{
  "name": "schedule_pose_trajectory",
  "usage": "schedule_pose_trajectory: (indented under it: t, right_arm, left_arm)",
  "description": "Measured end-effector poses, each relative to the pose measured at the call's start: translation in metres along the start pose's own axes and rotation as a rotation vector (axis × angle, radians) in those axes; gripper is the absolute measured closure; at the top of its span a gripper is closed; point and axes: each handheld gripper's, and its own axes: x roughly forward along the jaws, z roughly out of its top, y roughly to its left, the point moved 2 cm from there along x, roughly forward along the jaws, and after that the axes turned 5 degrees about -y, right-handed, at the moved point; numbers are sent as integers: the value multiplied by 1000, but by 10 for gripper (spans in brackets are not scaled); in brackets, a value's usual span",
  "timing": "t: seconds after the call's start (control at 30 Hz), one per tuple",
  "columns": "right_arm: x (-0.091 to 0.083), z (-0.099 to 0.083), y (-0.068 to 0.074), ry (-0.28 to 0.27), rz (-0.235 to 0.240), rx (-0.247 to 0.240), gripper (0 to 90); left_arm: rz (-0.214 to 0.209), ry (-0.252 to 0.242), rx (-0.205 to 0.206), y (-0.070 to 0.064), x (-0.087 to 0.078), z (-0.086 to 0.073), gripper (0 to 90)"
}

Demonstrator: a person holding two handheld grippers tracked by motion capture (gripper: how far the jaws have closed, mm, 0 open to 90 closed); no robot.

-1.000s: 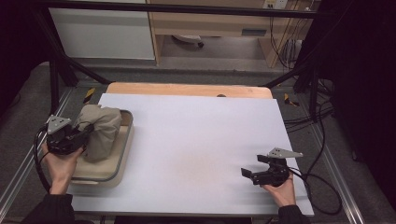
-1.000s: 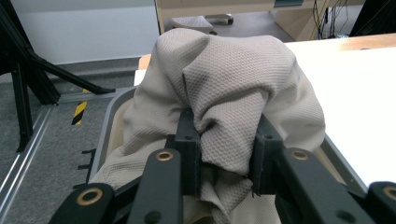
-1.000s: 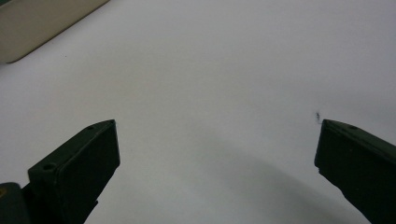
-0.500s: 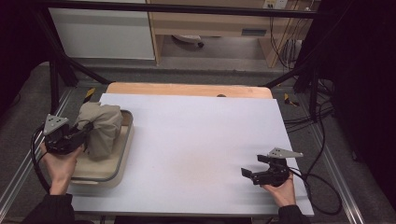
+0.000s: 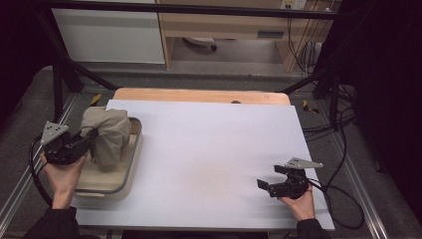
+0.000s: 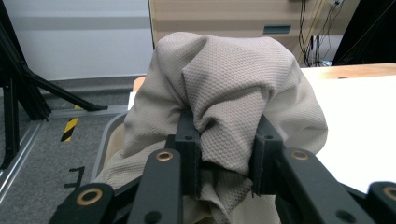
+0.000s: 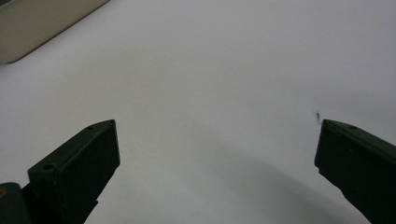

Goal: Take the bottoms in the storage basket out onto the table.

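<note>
Now my left gripper pinches the bunched beige waffle cloth over the cream metal tray; my right gripper rests spread wide on the white table.

The cloth is beige woven fabric with a fine waffle texture, matt and softly creased. The left gripper has matt black plastic jaws with brass-looking rivets at the pivots. The tray looks cream, smooth and faintly glossy. The counter has a matt white sheet over pale wood.
</note>
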Motion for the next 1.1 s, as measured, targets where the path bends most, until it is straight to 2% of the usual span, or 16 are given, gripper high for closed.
schedule_pose_trajectory:
  t: [0.57, 0.7, 1.1]
  right_arm:
    - [0, 0, 0, 0, -1, 0, 6]
    - [0, 0, 0, 0, 0, -2, 6]
    - [0, 0, 0, 3, 1, 1, 6]
  left_arm:
    - [-20, -81, -14, -5, -11, 14, 695]
    - [-24, -105, -25, -5, -13, 16, 695]
    - [-39, -156, -26, -10, -17, 21, 695]
